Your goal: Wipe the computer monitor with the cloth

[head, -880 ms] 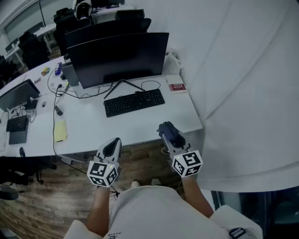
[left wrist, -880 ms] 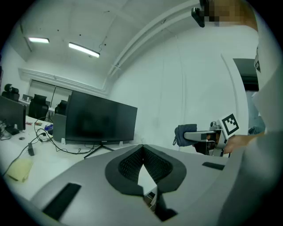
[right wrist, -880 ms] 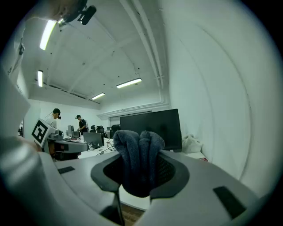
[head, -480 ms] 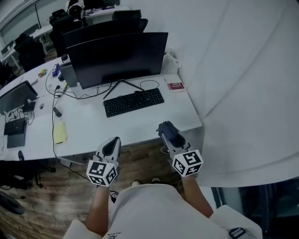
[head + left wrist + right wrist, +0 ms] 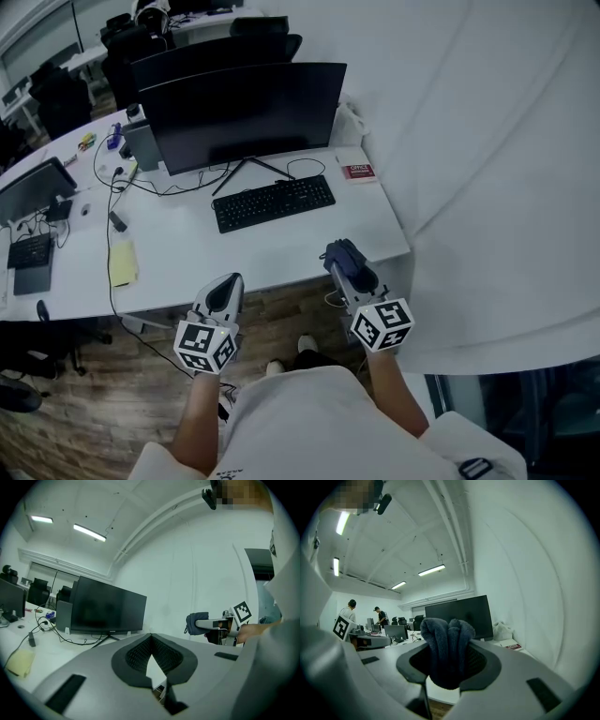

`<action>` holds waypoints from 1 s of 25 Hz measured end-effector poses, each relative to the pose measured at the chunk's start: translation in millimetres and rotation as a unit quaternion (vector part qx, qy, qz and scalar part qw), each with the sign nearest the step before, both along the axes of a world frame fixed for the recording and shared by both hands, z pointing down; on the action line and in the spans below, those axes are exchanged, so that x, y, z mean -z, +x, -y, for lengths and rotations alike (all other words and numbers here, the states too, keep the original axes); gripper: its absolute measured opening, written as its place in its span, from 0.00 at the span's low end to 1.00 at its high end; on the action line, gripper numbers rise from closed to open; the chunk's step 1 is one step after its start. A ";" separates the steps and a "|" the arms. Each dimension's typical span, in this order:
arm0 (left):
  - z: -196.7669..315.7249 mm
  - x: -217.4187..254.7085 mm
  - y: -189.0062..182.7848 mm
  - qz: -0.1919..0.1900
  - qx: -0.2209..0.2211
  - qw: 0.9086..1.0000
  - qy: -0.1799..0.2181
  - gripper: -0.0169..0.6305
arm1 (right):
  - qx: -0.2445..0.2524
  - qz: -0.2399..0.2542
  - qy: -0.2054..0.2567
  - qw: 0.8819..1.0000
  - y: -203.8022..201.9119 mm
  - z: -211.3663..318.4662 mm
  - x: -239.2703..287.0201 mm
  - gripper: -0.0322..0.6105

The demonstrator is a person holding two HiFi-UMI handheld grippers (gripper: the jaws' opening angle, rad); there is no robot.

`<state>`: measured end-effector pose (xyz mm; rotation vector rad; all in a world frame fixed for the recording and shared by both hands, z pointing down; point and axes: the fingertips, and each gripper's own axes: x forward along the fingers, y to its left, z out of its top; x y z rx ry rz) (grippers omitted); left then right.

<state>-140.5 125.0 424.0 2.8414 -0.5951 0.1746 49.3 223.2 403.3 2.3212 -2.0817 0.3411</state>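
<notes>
Right gripper (image 5: 341, 262) pinches a dark blue cloth (image 5: 446, 653) at the white desk's (image 5: 281, 251) near edge; left gripper (image 5: 224, 292) pressed together, empty. Monitor (image 5: 246, 111) stands far; approach step, likely reaching forward next

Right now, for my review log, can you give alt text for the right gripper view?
The right gripper is shut on a bunched dark blue cloth filling the foreground. Behind it, a dark monitor stands on a white desk beside a white wall; the left gripper shows at the left edge.
</notes>
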 end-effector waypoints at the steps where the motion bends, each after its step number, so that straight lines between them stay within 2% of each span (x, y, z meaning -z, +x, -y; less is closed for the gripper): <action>1: -0.3 -1.5 1.6 0.001 -0.001 1.000 -0.002 0.04 | -0.001 0.001 -0.001 1.000 2.3 0.0 -1.1 0.27; 6: 5.0 -11.3 9.8 0.005 -0.004 1.000 -0.010 0.04 | -0.011 0.008 -0.003 1.000 18.9 7.9 -8.3 0.27; 12: 36.0 -16.7 27.1 0.010 -0.004 1.000 -0.022 0.04 | -0.011 0.015 -0.005 1.000 42.8 39.9 -15.4 0.27; 19: 79.7 -12.1 70.6 0.010 -0.009 1.000 -0.027 0.04 | 0.001 0.015 -0.009 1.000 87.2 96.3 -17.4 0.27; 25: 121.6 -19.6 104.8 0.020 0.012 0.999 -0.034 0.04 | 0.020 0.017 -0.024 0.999 128.9 150.1 -30.2 0.27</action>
